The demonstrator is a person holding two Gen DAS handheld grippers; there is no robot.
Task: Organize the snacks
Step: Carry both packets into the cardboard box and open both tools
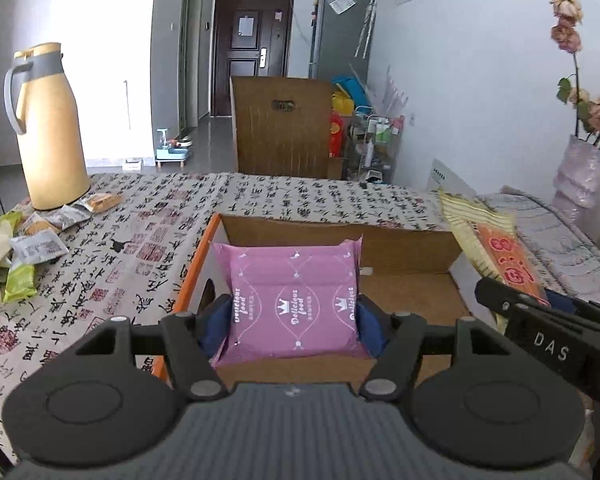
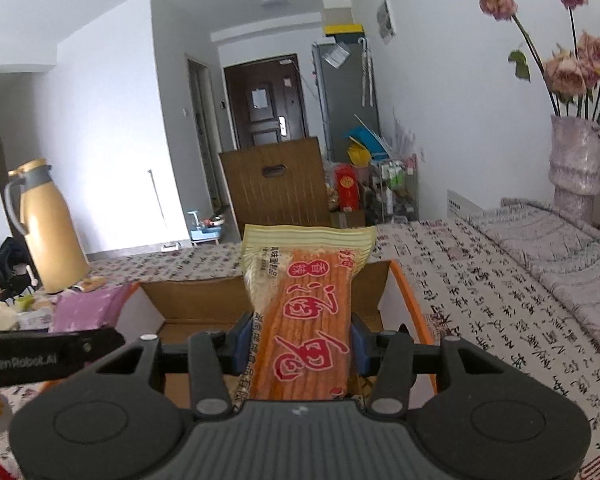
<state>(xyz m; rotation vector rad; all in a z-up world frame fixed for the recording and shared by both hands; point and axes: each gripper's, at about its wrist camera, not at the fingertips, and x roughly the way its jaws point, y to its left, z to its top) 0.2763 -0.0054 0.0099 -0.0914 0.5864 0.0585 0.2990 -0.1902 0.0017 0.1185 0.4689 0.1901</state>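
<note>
gripping glossy flat pink packet [image 1: 294,304], ribbed orange packet [image 2: 312,320]

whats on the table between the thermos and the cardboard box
Left wrist view: only bare patterned tablecloth lies between the thermos and the cardboard box; the small snack packets sit beside the thermos.

Pink "Delicious food" snack pack [image 1: 296,304] upright over the open cardboard box [image 1: 400,248] by its orange-edged left wall, yellow pack of orange sticks [image 2: 308,320] upright over the same box, loose snack packets [image 1: 40,240] heaped at the table's left edge.
</note>
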